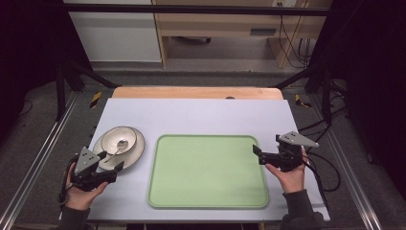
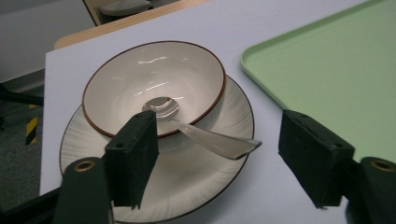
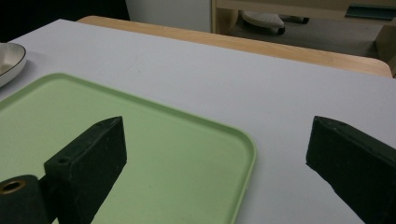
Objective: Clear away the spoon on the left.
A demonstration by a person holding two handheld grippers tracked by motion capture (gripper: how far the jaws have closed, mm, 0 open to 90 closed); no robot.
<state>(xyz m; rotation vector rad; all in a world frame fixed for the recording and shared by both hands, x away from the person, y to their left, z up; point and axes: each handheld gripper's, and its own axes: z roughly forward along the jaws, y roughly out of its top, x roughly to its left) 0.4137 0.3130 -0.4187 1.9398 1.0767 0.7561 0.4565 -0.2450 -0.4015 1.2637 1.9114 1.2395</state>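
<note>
left gripper [image 2: 212,156]: jaws open, astride spoon [image 2: 205,137] handle, not touching; close squarely on handle, clear of plate [image 2: 154,186]; right gripper [image 3: 215,154] open, idle.

A green tray [image 1: 208,171] lies on the white table [image 1: 201,115], right of centre.

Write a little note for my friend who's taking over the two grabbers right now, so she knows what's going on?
Left gripper: jaws apart, either side of the spoon handle, pads not pressing on it.
Right gripper: open, holding nothing, hanging over the right edge of the green tray.
Things: the spoon lies with its scoop in the bowl and its handle sticking out over the rim. The bowl sits on the plate, left of the tray. The tray has nothing on it.
Done: nothing moved to the tray yet.
Left: probably pinch the spoon handle, lift it out, then move the dishes over.
</note>
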